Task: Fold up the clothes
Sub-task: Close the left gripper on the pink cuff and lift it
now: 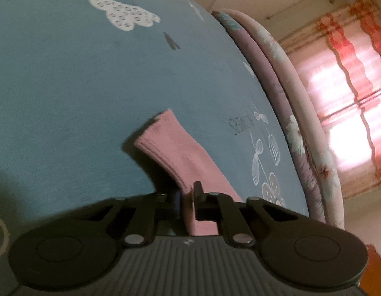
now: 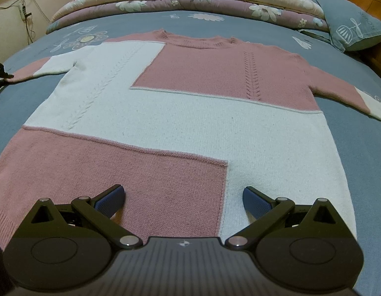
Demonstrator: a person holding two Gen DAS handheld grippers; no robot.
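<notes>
Sweater flat, face-up on blue bedsheet, sleeves out. L gripper clenched on pink cuff; thin bite, may slip w/ pull. R gripper released over hem, holding nothing; unpinned hem could drag, skew fold

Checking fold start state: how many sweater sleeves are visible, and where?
2. One sleeve lies out toward the picture's left on the bedsheet, its pink cuff end clamped in the left gripper. The other sleeve lies spread to the right, ungripped.
</notes>
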